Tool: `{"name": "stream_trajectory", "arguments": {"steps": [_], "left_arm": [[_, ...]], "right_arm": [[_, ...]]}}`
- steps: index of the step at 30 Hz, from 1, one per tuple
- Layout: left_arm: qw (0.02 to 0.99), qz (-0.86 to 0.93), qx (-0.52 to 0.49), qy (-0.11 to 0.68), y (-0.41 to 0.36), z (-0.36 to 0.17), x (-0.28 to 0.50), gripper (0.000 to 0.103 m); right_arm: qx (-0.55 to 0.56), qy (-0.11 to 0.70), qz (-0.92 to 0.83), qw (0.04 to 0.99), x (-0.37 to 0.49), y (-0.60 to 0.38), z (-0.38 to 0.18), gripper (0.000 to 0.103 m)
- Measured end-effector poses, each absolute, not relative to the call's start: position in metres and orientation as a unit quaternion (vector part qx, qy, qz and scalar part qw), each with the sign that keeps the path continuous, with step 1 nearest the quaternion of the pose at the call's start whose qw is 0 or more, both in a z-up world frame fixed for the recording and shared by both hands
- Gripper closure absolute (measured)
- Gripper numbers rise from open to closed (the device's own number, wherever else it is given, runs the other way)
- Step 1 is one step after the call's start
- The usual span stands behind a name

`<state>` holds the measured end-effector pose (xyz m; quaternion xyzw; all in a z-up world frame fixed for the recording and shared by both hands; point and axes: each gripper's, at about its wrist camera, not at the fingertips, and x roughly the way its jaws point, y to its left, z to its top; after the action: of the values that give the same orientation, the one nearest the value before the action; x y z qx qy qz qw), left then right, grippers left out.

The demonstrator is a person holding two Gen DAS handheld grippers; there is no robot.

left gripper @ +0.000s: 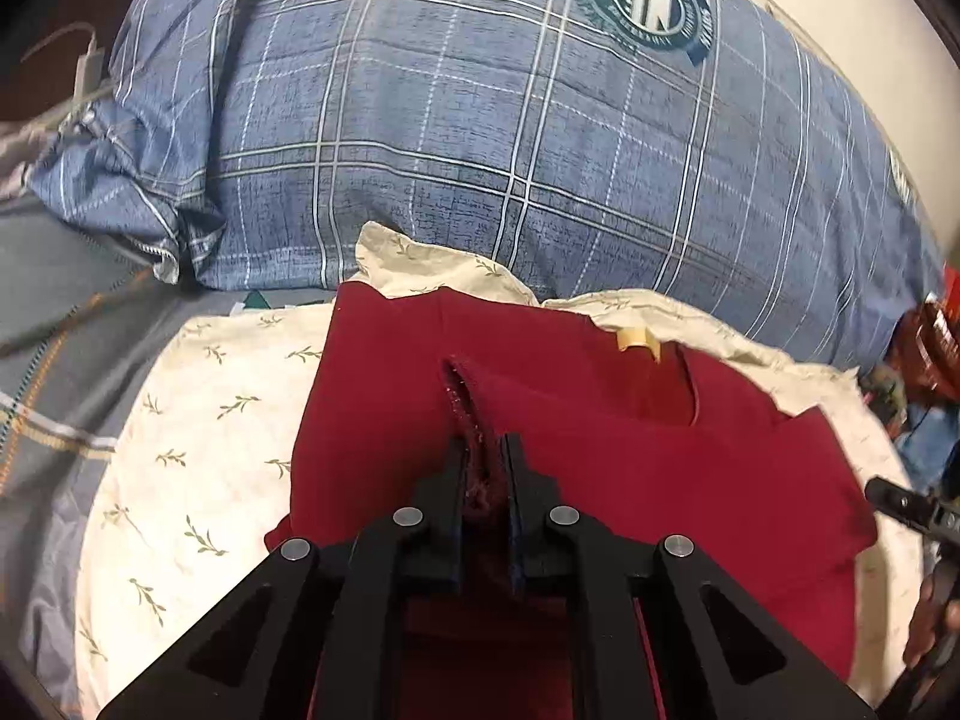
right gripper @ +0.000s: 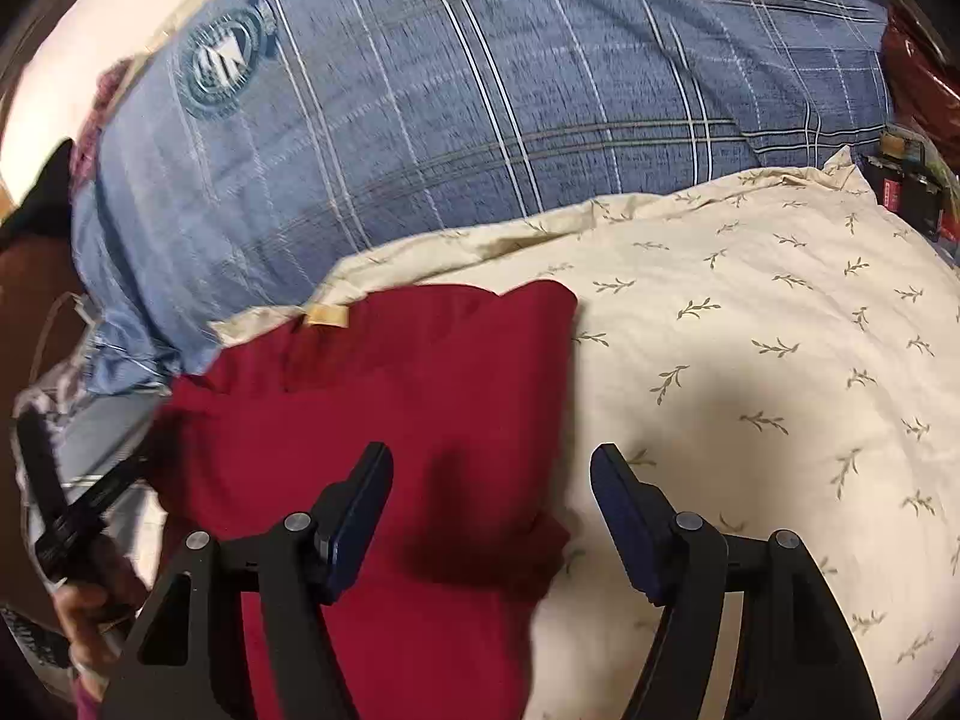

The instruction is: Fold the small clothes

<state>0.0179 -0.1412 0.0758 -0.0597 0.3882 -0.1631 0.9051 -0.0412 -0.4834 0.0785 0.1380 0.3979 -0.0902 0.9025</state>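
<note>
Left tool [left gripper: 486,468]: pressed together on a pinched ridge of the red garment [left gripper: 600,450], a raised fold of cloth caught between its two black fingers [left gripper: 453,480]. Right tool [right gripper: 492,480]: spread wide, gripping nothing, its left finger [right gripper: 354,516] over the red cloth and its right finger over the cream pillow [right gripper: 750,360].

Red garment [right gripper: 390,420]: lying partly folded on the cream pillow, neck opening and pale yellow label [left gripper: 639,339] toward the far side, one edge doubled over near the right tool. In the right wrist view, blurred along its left side.

Cream pillow [left gripper: 198,420]: printed with small green sprigs, spread beneath the garment and showing on both sides of it.

Beyond it, touching its far edge: a large blue plaid pillow [left gripper: 480,120] with a round green-and-white crest [left gripper: 645,0].

At the left of the left wrist view: grey bedding [left gripper: 66,312] with an orange stitched line. At the right edge of the same view: the tip of the other tool and part of a hand, too cropped to read.
</note>
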Motion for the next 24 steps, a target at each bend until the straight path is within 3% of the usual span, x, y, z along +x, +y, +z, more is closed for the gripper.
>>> {"name": "stream_trajectory", "arguments": {"steps": [2,4,6,10,11,13,15,22,24], "left_arm": [[0.905,-0.146,-0.05,0.397,-0.143,0.069,0.018,0.091],[0.903,-0.121,-0.04,0.411,-0.143,0.062,0.02,0.078],[0.904,-0.103,-0.038,0.414,-0.143,0.06,0.017,0.067],[0.914,-0.089,-0.037,0.394,-0.146,0.069,0.012,0.046],[0.918,-0.086,-0.035,0.387,-0.146,0.071,0.009,0.045],[0.924,-0.078,-0.022,0.373,-0.149,0.073,0.002,0.043],[0.925,-0.075,-0.01,0.372,-0.15,0.07,-0.002,0.042],[0.912,-0.048,0.023,0.406,-0.162,0.049,0.008,0.038],[0.913,-0.048,0.029,0.405,-0.165,0.051,0.008,0.036]], "right_arm": [[0.108,0.405,-0.107,0.902,-0.035,-0.482,0.069,0.037],[0.06,0.426,-0.158,0.889,-0.031,-0.488,0.052,0.035],[0.1,0.419,-0.15,0.89,-0.041,-0.499,0.046,0.037],[0.075,0.398,-0.161,0.9,-0.055,-0.491,0.068,0.037],[0.061,0.387,-0.156,0.907,-0.056,-0.485,0.076,0.037],[0.043,0.373,-0.127,0.918,-0.053,-0.473,0.086,0.048],[0.027,0.379,-0.093,0.92,-0.044,-0.459,0.087,0.067],[0.047,0.425,-0.109,0.897,0.012,-0.474,0.038,0.073],[0.077,0.422,-0.118,0.896,0.014,-0.487,0.04,0.081]]}}
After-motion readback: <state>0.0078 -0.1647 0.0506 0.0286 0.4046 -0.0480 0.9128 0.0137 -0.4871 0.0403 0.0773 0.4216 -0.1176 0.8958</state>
